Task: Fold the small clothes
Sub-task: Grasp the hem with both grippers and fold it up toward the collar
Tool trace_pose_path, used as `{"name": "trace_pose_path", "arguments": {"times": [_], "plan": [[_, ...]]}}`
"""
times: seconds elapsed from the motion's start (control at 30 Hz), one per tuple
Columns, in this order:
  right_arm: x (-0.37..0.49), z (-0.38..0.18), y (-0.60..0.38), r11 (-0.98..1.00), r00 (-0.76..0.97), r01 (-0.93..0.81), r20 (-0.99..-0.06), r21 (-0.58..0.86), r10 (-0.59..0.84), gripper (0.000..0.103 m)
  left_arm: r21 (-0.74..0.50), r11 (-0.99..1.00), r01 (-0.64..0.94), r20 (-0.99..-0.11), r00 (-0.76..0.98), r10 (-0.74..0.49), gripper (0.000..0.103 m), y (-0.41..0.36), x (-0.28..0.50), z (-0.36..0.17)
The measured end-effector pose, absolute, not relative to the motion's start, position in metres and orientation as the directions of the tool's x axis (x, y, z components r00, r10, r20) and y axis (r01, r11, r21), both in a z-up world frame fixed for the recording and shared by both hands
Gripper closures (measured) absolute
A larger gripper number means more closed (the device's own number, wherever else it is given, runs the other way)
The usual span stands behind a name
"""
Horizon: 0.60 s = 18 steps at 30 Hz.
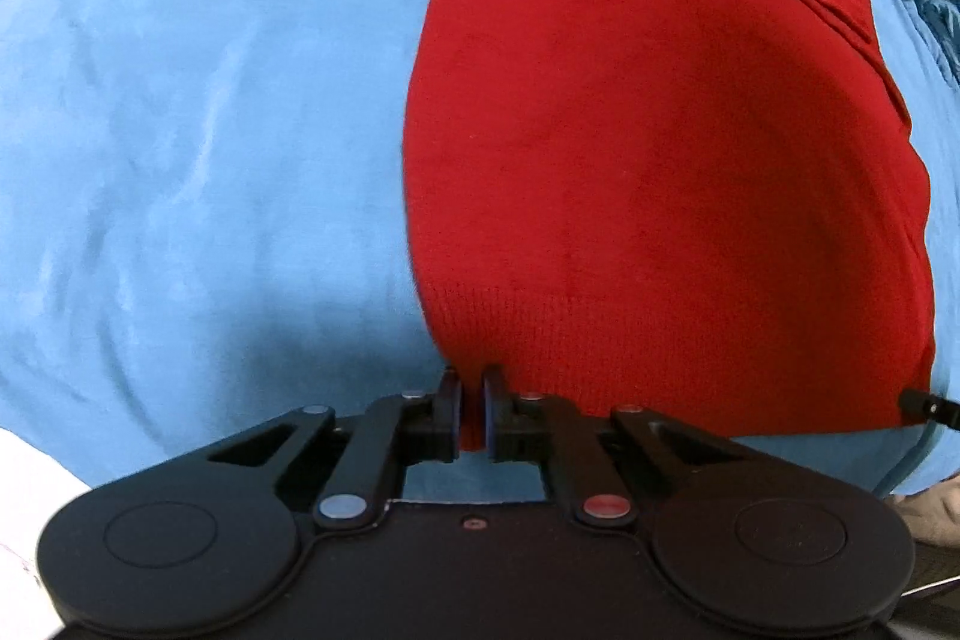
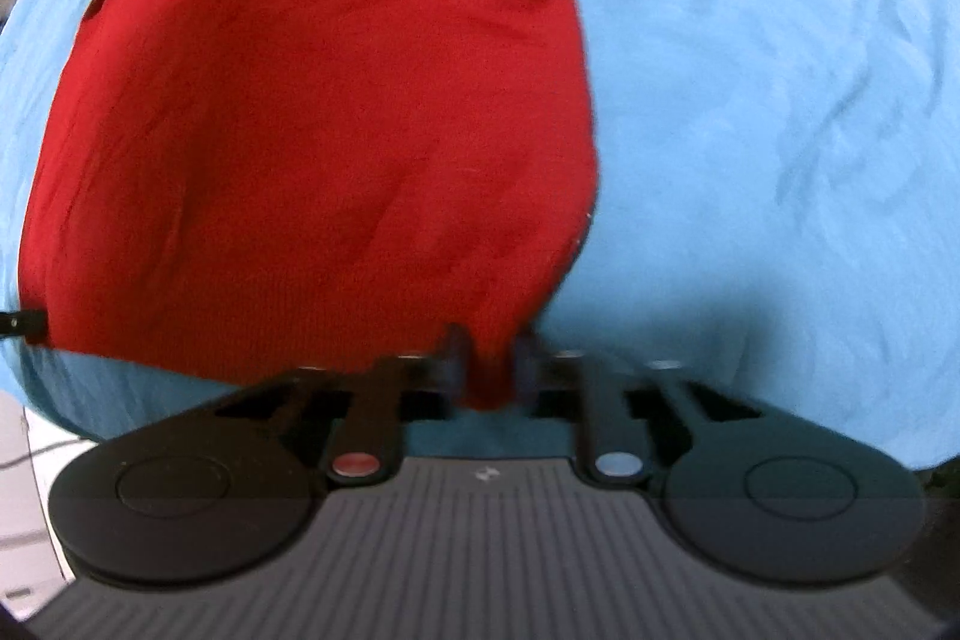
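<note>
A red knitted garment with a ribbed hem (image 1: pixel 672 172) lies spread on a wrinkled light-blue fabric sheet (image 1: pixel 198 130) that covers the whole work surface. Its far end carries a folded-over flap, seen at the top of both wrist views.

The left black two-finger gripper (image 1: pixel 473 415) is clenched on the near left corner of the ribbed hem: its jaws stand almost together, with only a thin wedge of red knit showing between the blue-faced pads (image 1: pixel 457 418). The hem runs away to the right from this pinch, and at its far end a black tip of the other tool (image 1: pixel 927 407) touches the cloth.

The right black two-finger gripper (image 2: pixel 489 370) is likewise closed on the same red garment (image 2: pixel 312 130), at the near right corner of the hem (this view is motion-blurred, so the pad edges are soft). A thicker bunch of red cloth fills the narrow gap between its jaws and hangs a little below them. The blue sheet (image 2: pixel 780 100) stretches off to the right, creased in several places.
</note>
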State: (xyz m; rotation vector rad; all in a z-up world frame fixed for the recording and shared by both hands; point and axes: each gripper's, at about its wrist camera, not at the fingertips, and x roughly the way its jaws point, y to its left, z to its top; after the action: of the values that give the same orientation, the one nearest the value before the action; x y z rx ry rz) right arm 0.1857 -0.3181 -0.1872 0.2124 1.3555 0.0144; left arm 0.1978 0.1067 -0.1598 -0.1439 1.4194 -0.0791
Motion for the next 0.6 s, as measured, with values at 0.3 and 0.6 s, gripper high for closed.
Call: {"name": "trace_pose_path", "arguments": {"times": [0.3, 0.6], "plan": [[0.218, -0.098, -0.346, 0.915, 0.378, 0.193, -0.887, 0.355, 0.265, 0.082, -0.282, 0.955, -0.087, -0.926, 0.286, -0.247, 0.098, 0.111, 0.243, -0.071], [0.397, -0.040, -0.371, 0.856, 0.593, 0.146, -0.736, 0.496, 0.325, 0.082, -0.269, 0.963, 0.033, -0.784, 0.574, -0.239, 0.098, 0.092, 0.425, -0.010]]}}
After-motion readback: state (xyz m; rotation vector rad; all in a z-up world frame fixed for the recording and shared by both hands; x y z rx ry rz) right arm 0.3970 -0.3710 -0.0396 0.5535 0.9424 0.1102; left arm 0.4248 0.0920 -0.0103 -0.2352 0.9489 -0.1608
